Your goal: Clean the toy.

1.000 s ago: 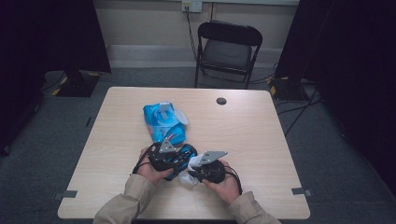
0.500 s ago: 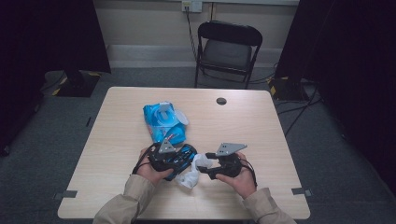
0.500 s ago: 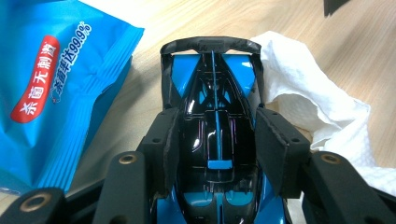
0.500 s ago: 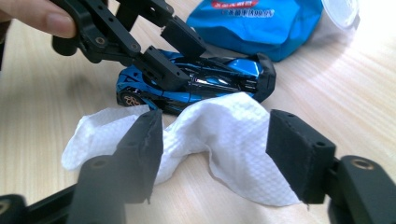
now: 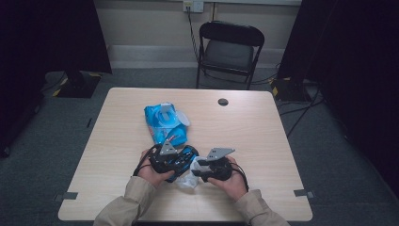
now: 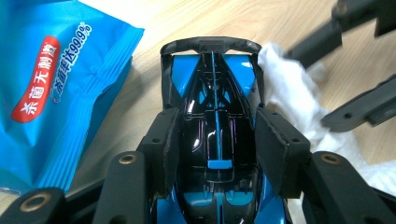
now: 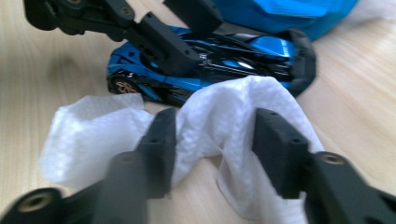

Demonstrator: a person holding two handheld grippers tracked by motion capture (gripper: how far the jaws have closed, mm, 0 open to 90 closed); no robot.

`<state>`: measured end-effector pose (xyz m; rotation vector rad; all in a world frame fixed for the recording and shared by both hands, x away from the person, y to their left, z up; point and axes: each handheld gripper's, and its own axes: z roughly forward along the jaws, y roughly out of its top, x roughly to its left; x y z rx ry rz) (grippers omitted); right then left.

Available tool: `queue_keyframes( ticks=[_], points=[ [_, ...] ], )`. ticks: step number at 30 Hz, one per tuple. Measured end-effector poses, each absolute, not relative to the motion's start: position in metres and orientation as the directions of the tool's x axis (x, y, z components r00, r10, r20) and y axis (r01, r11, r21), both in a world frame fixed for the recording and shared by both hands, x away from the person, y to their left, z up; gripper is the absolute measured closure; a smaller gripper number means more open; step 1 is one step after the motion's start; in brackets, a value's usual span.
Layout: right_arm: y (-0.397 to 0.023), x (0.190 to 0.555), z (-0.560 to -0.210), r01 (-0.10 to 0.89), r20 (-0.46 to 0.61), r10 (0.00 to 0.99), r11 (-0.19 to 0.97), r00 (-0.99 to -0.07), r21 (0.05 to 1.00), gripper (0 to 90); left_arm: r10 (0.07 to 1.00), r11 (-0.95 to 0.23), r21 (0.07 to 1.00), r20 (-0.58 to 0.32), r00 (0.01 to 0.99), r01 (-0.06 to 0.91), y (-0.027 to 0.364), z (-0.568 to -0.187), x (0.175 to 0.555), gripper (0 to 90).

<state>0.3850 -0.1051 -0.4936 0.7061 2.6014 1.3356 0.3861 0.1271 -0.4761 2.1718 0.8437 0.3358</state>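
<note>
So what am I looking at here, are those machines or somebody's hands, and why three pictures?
No robot here: a person at a table holds a hand tool with a two-jaw claw in each hand. One picture looks down from above; the other two come from small cameras riding on each claw. The left claw is clamped on the sides of a blue and black toy car. The right claw has a white wipe bunched between its jaws, which have just been closing, right beside the car. A blue pack of wipes lies farther back on the table.
</note>
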Motion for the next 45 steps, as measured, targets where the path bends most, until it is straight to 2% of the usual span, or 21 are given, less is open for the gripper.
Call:
queue_keyframes(
  ticks=[5,8,13,21,37,43,45],
  points=[
    [-0.094,0.382,-0.497,0.343,0.064,0.474,0.53,-0.878,0.776,64.9,0.666,-0.485,0.742,-0.03,0.745,0.463,0.127,-0.476,0.386,51.0],
    [-0.089,0.381,-0.498,0.347,0.059,0.481,0.536,-0.875,0.77,74.0,0.667,-0.486,0.741,-0.028,0.745,0.463,0.127,-0.476,0.386,51.0],
    [-0.085,0.38,-0.499,0.357,0.073,0.481,0.533,-0.874,0.767,81.0,0.664,-0.489,0.743,-0.024,0.747,0.458,0.127,-0.476,0.386,51.0],
    [-0.072,0.374,-0.5,0.376,0.139,0.44,0.514,-0.887,0.771,84.2,0.666,-0.484,0.742,-0.031,0.745,0.464,0.127,-0.476,0.386,51.1],
    [-0.043,0.353,-0.503,0.354,0.199,0.33,0.52,-0.923,0.777,85.1,0.668,-0.482,0.741,-0.033,0.743,0.467,0.127,-0.476,0.386,51.1],
    [-0.053,0.354,-0.5,0.378,0.237,0.328,0.486,-0.914,0.788,85.6,0.668,-0.484,0.743,-0.028,0.744,0.463,0.128,-0.476,0.386,51.1],
    [-0.07,0.357,-0.495,0.391,0.236,0.354,0.472,-0.905,0.79,85.7,0.67,-0.486,0.74,-0.026,0.742,0.465,0.128,-0.476,0.386,51.1]
  ],
)
